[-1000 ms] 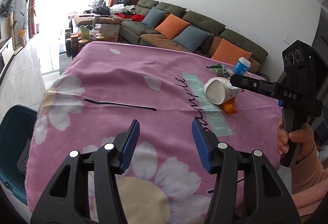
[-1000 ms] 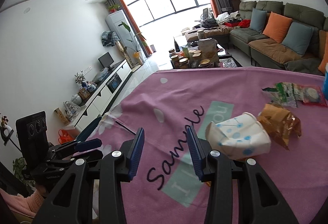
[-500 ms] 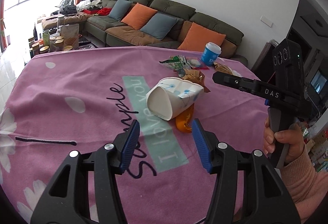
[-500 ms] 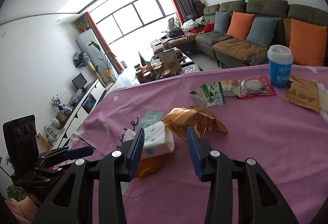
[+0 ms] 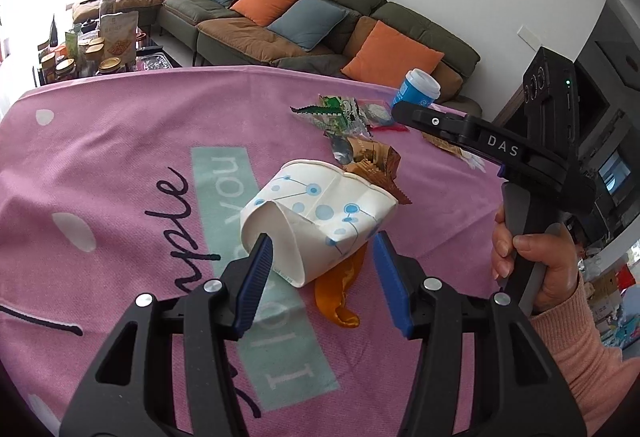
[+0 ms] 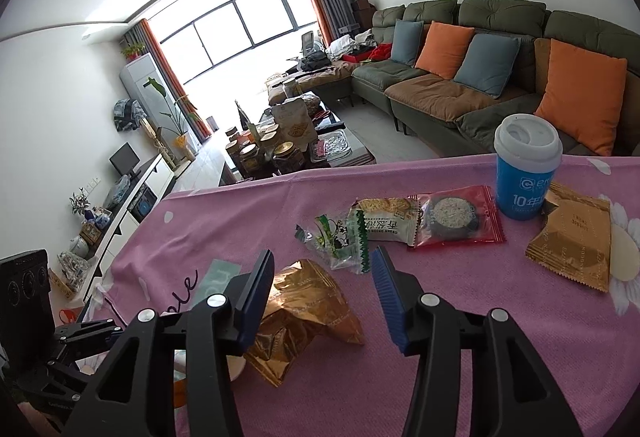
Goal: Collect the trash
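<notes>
left claw [image 5: 322, 257]: wide, crushed paper cup [image 5: 316, 221] on its side between pads, untouched | right claw [image 6: 322, 277]: opening over gold wrapper [image 6: 300, 301], empty

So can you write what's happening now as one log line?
left gripper: open around crushed paper cup | right gripper: jaws opening over gold wrapper | nothing held

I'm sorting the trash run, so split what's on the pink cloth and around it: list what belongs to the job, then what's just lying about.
For the job:
- crushed paper cup, between the left gripper fingers
- orange scrap under it
- gold wrapper, at the right gripper, jaws opening
- torn green wrapper

Lying about:
- sofa
- jars on the coffee table
- blue lidded cup, sealed snack packets: possibly not trash
</notes>
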Demonstrator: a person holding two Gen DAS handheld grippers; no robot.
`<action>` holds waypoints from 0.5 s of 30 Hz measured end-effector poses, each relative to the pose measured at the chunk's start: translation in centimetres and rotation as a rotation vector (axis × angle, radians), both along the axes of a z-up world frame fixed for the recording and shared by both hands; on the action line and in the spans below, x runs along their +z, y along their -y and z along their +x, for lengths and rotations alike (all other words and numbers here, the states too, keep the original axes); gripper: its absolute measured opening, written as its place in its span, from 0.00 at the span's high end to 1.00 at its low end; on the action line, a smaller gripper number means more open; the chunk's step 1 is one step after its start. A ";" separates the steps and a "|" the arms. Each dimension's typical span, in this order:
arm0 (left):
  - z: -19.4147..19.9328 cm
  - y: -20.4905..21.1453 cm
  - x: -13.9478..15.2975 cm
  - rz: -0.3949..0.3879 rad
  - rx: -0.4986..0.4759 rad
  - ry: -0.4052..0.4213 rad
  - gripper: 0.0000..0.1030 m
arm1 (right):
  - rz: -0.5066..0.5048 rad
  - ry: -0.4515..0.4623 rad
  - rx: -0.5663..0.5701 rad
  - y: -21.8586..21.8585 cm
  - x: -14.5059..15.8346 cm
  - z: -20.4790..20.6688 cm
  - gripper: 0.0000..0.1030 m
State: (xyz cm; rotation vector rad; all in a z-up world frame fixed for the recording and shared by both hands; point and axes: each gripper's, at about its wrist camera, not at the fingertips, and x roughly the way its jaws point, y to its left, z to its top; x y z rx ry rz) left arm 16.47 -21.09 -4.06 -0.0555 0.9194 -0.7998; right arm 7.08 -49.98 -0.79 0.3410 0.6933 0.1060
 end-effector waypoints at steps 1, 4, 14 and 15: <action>0.2 0.2 -0.2 0.000 0.000 -0.007 0.50 | 0.001 -0.010 0.000 0.2 -0.2 0.5 0.51; 0.7 0.9 -0.7 0.005 0.003 -0.028 0.51 | 0.007 -0.039 -0.009 0.7 -1.0 1.8 0.47; 1.2 0.7 -1.5 0.001 0.000 -0.066 0.83 | -0.032 -0.123 0.007 0.5 -2.4 5.6 0.38; 1.2 0.7 -1.5 0.000 -0.002 -0.065 0.84 | -0.034 -0.127 0.011 0.4 -2.6 5.8 0.41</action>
